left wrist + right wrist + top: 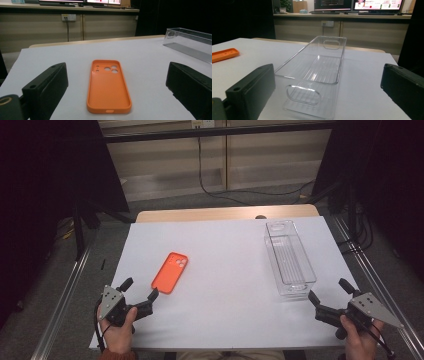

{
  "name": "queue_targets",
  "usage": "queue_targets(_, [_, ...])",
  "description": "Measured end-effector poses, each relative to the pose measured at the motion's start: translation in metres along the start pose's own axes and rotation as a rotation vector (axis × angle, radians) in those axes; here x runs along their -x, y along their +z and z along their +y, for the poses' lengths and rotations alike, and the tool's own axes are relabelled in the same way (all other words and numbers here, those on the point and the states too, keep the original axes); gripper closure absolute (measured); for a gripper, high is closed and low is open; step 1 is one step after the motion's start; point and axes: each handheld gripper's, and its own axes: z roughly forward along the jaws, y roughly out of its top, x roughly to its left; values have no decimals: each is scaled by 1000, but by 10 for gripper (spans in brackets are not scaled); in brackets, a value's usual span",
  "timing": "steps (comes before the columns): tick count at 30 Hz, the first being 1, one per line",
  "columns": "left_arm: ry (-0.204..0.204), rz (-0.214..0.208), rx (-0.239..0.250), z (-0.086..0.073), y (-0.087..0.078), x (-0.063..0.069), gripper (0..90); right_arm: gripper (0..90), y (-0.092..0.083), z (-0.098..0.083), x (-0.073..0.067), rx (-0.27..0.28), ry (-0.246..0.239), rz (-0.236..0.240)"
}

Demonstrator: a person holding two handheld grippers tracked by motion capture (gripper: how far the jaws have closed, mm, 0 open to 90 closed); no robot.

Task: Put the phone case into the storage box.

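Note:
An orange phone case (170, 272) lies flat on the white table sheet (225, 270), hollow side up, left of centre. My left gripper (140, 288) is open just short of the case's near end; in the left gripper view the case (108, 86) lies ahead between the wide black jaws. A long clear plastic bin (289, 257) stands empty at the right. My right gripper (330, 290) is open near the bin's near end, and the right gripper view looks at the bin (317, 72) and its handle cut-out, with the case (224, 55) far left.
The white sheet covers a wooden table whose far edge (225, 213) shows beyond it. Metal rails (65, 295) run along both sides of the table. A black cable (240, 195) lies on the floor behind. Open sheet lies between case and bin.

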Motion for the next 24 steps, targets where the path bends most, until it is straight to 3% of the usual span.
queue_targets(3, [-9, -14, -25, 0, 1, -1, 40, 0, 0, 0, 0, 0, 1, 6])
queue_targets(12, [-11, -13, -37, 5, 1, -4, 41, 0, 2, 0, 0, -3, 7, 17])
queue_targets(15, [-1, 4, -29, 6, 2, -4, 40, 0, 3, 0, 1, -2, 7, 19])
queue_targets(24, [20, -9, -46, 12, 16, -7, 40, 0, 3, 0, 0, -4, 13, 19])
